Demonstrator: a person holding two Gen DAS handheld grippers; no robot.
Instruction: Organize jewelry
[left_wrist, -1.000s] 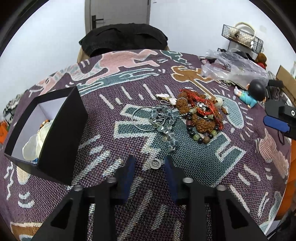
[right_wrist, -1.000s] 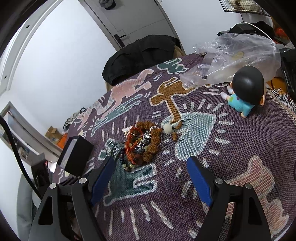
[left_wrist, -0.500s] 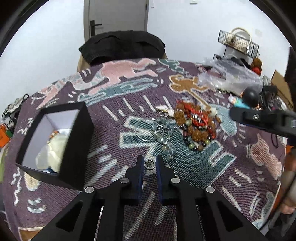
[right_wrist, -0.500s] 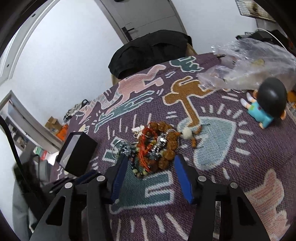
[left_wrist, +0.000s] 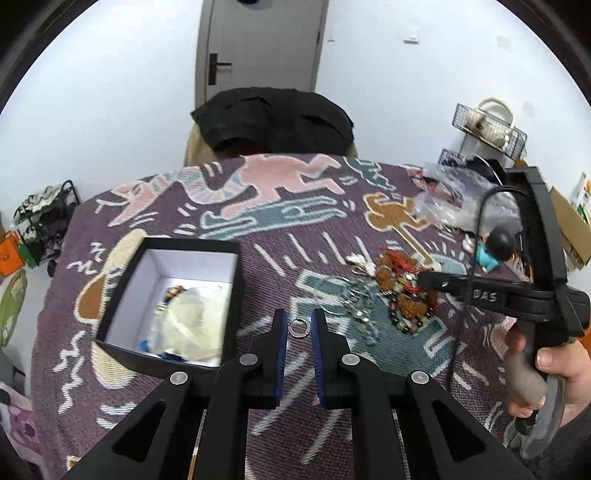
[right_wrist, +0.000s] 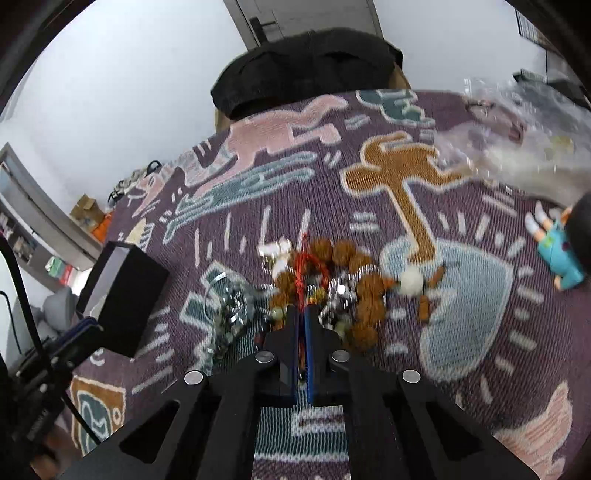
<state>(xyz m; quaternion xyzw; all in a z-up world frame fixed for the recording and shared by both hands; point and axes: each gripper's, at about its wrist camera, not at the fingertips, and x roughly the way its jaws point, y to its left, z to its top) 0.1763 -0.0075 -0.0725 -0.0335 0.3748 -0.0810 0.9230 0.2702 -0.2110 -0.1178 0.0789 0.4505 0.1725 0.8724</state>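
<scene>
My left gripper (left_wrist: 299, 323) is shut on a small silver ring (left_wrist: 300, 328) and holds it above the patterned cloth, just right of the open black box (left_wrist: 122, 291), which holds a pale pouch and some beads. My right gripper (right_wrist: 303, 310) is shut on a red cord (right_wrist: 303, 275) in the jewelry pile (right_wrist: 343, 291) of brown bead bracelets, green beads and silver pieces. The pile also shows in the left wrist view (left_wrist: 402, 291), with the right gripper's fingers (left_wrist: 430, 280) on it. Clear bead strands and a thin bangle (right_wrist: 229, 299) lie left of the pile.
A blue figurine (right_wrist: 561, 247) lies right of the pile. A crumpled clear plastic bag (right_wrist: 517, 147) sits at the far right. A chair with a black garment (left_wrist: 273, 122) stands behind the table. The black box (right_wrist: 122, 295) stands at the left edge.
My left gripper has lifted and pulled back with the ring, and the box now lies closer. My right gripper has come down onto the pile and closed on the red cord.
</scene>
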